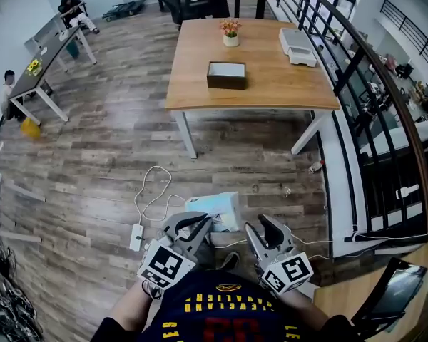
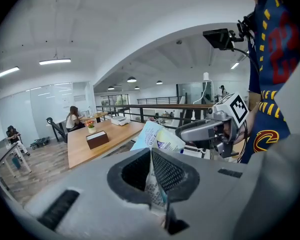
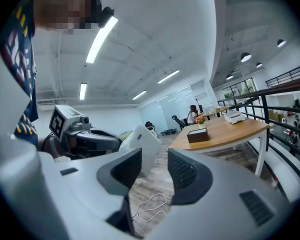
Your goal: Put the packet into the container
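10 o'clock in head view, far left: side table (image 1: 43,63) with a person (image 1: 7,91) at it, well apart from you. 7 o'clock on the floor (image 1: 100,162): white power strip (image 1: 136,237), near your left tongs (image 1: 192,228) on their left side. Left tongs are clamped almost fully closed on the packet (image 1: 217,211); left gripper view shows its lower edge pinched between the ribbed pads (image 2: 167,171), the rest of it sticking up past the tips and leaning toward 1 o'clock. So the packet is in your left tongs, up over the floor at 6 o'clock of the head view, well apart from the table (image 1: 271,84). Table is at 12 o'clock; the container (image 1: 226,75), a dark open-top box with a pale inside, stands on its near-left part, a flower pot (image 1: 230,33) behind it at 12 and a white device (image 1: 297,46) at its 2 o'clock. Right tongs (image 1: 271,235) sit beside the packet at 5 o'clock, apart from it: jaws spread wide, nothing between them, only floor showing through the gap in right gripper view. Dark railing (image 1: 364,77) runs along the right edge, 2 to 4 o'clock
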